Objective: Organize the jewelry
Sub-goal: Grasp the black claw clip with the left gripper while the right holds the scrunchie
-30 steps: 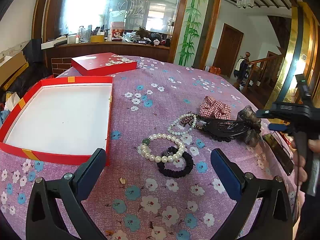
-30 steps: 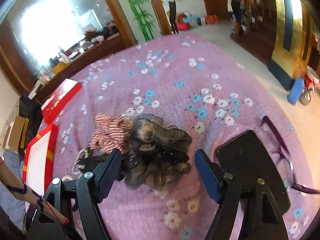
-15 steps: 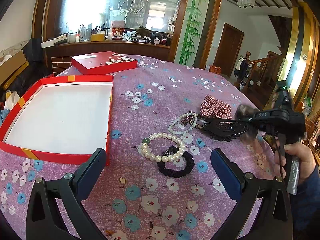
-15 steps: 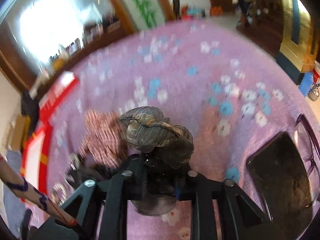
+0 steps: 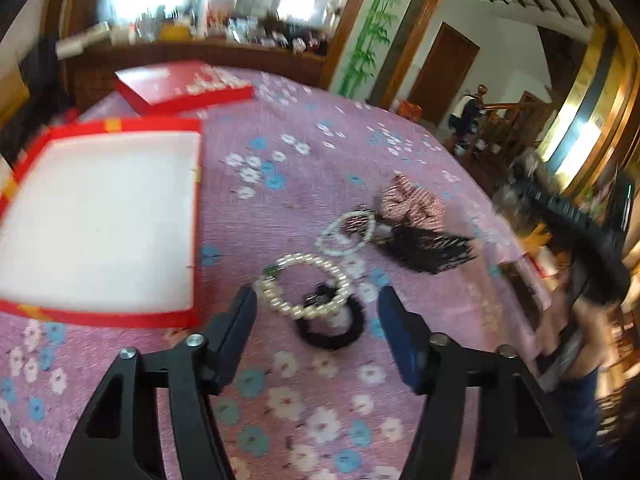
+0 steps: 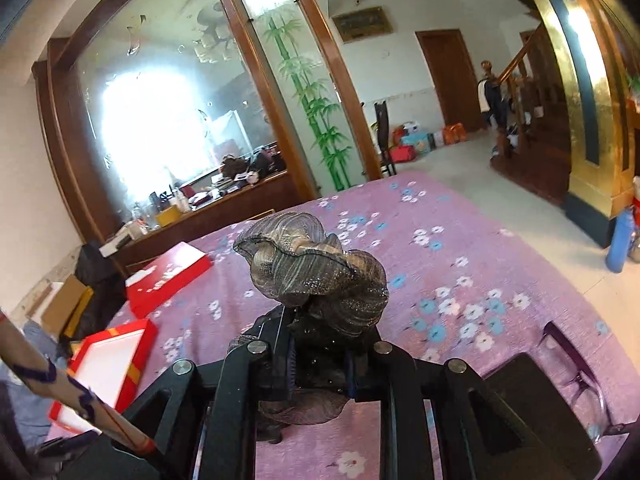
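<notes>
A: In your left view, the left gripper (image 5: 316, 332) hangs with fingers apart over the table (image 5: 320, 400); the pearl bracelet (image 5: 306, 286) lies just ahead between them. Come down straight.

B: And the right view?

A: Your right gripper (image 6: 320, 364) has its fingers closed on the brown scrunchie (image 6: 312, 272), lifted above the table. Carry it gently toward the red box (image 6: 108, 360), at your left.

The open red cardboard box with a white floor (image 5: 100, 220) lies bare inside. Between its right wall and the white pearl bracelet (image 5: 308, 288) runs a clear strip of purple flowered tablecloth (image 5: 240, 208). The black fabric scrunchie (image 5: 332, 332), smaller bead bracelet (image 5: 346, 232), checked scrunchie (image 5: 412, 204) and black hair claw (image 5: 432, 248) crowd the right side.
</notes>
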{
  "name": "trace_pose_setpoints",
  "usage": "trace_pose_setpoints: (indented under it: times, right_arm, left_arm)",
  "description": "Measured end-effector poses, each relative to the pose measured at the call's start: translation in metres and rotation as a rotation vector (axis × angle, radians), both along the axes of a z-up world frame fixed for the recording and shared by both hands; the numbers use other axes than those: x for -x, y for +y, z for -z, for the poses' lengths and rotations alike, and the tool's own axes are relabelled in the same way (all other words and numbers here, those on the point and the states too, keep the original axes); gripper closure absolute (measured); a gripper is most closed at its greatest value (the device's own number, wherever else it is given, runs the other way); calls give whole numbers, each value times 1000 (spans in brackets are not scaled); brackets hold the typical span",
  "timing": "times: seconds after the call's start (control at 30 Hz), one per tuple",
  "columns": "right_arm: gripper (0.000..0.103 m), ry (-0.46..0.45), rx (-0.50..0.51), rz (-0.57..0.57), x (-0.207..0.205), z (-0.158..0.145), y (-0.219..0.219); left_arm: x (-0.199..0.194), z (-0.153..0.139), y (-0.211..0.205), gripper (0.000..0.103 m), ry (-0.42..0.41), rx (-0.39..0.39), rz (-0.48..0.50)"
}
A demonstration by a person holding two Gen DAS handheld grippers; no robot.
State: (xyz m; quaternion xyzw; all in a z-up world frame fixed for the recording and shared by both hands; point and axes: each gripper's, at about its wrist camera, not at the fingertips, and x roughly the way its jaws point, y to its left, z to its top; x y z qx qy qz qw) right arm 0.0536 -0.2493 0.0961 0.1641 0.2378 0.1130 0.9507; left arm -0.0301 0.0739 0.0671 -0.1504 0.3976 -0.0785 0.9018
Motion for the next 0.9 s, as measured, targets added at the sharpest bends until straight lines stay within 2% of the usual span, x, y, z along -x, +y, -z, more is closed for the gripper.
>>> trace_pose_setpoints:
  times: [0.1, 0.17, 0.27, 0.3, 0.33, 0.4, 0.43, 0.57, 0.63, 0.73, 0.83, 0.9]
  right_arm:
    - [82, -22, -18, 6, 5, -3, -4]
    - [82, -23, -21, 6, 7, -2, -5]
    - [81, -7, -24, 2, 5, 0, -5]
    - [81, -3, -30, 1, 4, 1, -5]
    - [81, -1, -32, 1, 3, 1, -6]
    - [81, 5, -32, 9, 2, 2, -9]
    - [81, 8, -37, 9, 2, 3, -10]
    - [80, 20, -34, 11, -3, 5, -10]
    - [80, 26, -33, 20, -3, 6, -11]
    - [80, 33, -51, 26, -4, 6, -16]
    - [79, 37, -78, 24, -4, 6, -20]
    - [78, 37, -84, 27, -3, 5, -21]
  left_arm:
    - [-20, -10, -15, 42, 47, 4, 85]
    - [-37, -13, -31, 43, 96, 42, 152]
    - [-64, -16, -50, 43, 160, 103, 182]
    - [-71, -17, -59, 43, 159, 81, 188]
    - [-79, -20, -71, 43, 145, 25, 203]
    - [-90, -22, -91, 31, 118, -44, 258]
    - [-98, -21, -103, 30, 109, -87, 279]
    - [-127, -11, -129, 30, 124, -120, 339]
    - [-139, 1, -137, 30, 177, -99, 383]
    - [-139, 12, -138, 30, 217, -78, 414]
    - [-118, 16, -141, 30, 220, -64, 505]
    - [-95, 15, -148, 30, 200, -96, 581]
